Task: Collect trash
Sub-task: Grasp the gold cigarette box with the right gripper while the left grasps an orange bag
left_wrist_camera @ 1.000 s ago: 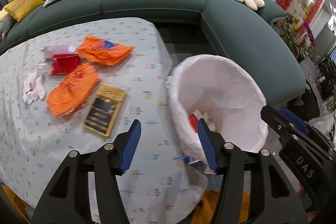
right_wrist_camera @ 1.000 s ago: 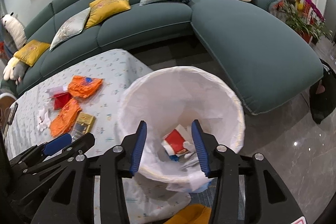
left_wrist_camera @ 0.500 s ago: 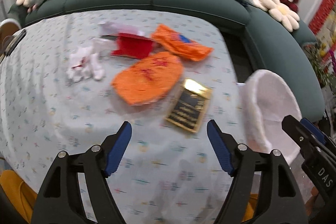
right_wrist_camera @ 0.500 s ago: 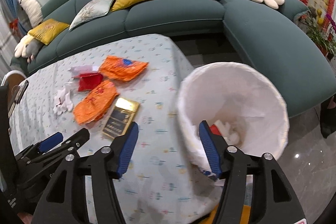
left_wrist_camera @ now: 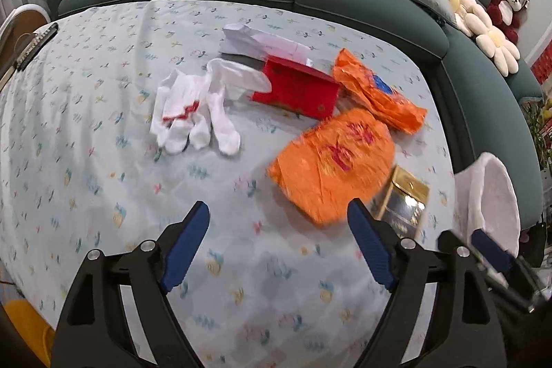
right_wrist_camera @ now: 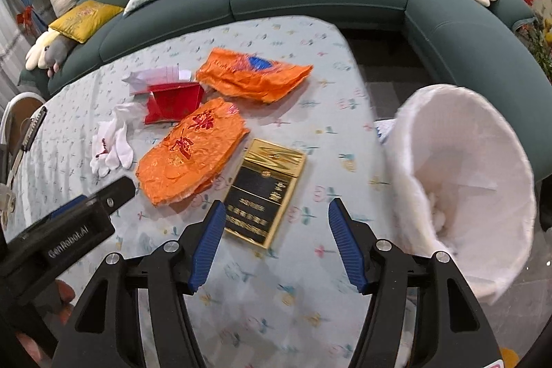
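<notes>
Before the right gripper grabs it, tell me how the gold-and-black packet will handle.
The gold-and-black packet lies flat on the tablecloth, so it probably gives little edge to pinch. Its glossy foil looks slippery. It seems thin and light, likely to slide when pushed.

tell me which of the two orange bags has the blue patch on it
The far orange bag, beside the red packet; the near orange bag, against the gold box, shows only red characters.
</notes>
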Motion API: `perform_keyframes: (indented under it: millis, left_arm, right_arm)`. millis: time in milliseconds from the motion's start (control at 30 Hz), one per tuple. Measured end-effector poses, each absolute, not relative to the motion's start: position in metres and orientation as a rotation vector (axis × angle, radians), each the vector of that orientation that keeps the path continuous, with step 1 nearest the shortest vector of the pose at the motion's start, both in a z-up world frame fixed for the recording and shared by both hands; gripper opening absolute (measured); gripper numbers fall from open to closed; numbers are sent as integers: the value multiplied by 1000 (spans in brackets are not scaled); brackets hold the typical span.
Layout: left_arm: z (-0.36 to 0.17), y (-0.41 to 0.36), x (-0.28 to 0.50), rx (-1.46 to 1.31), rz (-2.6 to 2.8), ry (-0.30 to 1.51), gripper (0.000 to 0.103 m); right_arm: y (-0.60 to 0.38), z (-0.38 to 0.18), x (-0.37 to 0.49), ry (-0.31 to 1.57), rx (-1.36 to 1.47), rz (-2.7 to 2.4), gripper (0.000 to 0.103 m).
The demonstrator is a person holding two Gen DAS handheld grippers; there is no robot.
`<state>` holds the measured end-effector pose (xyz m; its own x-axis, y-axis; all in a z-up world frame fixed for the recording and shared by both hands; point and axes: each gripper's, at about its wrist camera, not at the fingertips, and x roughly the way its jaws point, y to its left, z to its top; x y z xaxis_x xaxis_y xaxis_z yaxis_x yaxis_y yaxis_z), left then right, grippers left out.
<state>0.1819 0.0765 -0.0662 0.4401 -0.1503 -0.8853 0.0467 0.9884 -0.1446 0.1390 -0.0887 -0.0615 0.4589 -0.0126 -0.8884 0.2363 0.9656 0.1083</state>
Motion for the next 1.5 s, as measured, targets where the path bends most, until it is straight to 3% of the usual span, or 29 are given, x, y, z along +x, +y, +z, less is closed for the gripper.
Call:
perform_keyframes:
  millis: [433, 500, 667, 767, 1033, 1133, 1333, 1367, 1433, 1500]
  left_arm:
    - [-111, 55, 242, -34, -199, 1194, 78]
    - [-115, 54, 244, -34, -204, 1201, 78]
    - [-120, 49, 242, -1, -208, 1184, 76]
    - [-119, 44, 238, 18, -230, 1172, 66]
    - [-114, 33, 219, 2, -324, 1209, 25]
    - [-110, 30, 206, 0, -332, 1212, 18]
    - [-90, 29, 184, -25, -328, 1186, 17]
    - [-86, 28, 180, -26, -329, 1180, 16]
    - [-77, 24, 173, -22, -336, 1165, 16]
    - [-70, 20, 167, -17, -337, 1153, 15]
  right_arm:
    - [-85, -109, 183, 1168, 268, -212, 60]
    - [-86, -112, 184, 1161, 280, -217, 66]
    - [-83, -119, 189, 1172, 250, -224, 68]
    - [-78, -120, 189, 1169, 214, -223, 69]
    - [-79, -117, 173, 1183, 224, -184, 59]
    - [-82, -112, 163, 1180, 234, -176, 58]
    - [-93, -91, 140, 1139, 248, -177, 57]
    - [-95, -88, 137, 1132, 249, -178, 49]
    - [-102, -83, 130, 1144, 256, -171, 21]
    - [-108, -82, 124, 1153, 280, -176, 21]
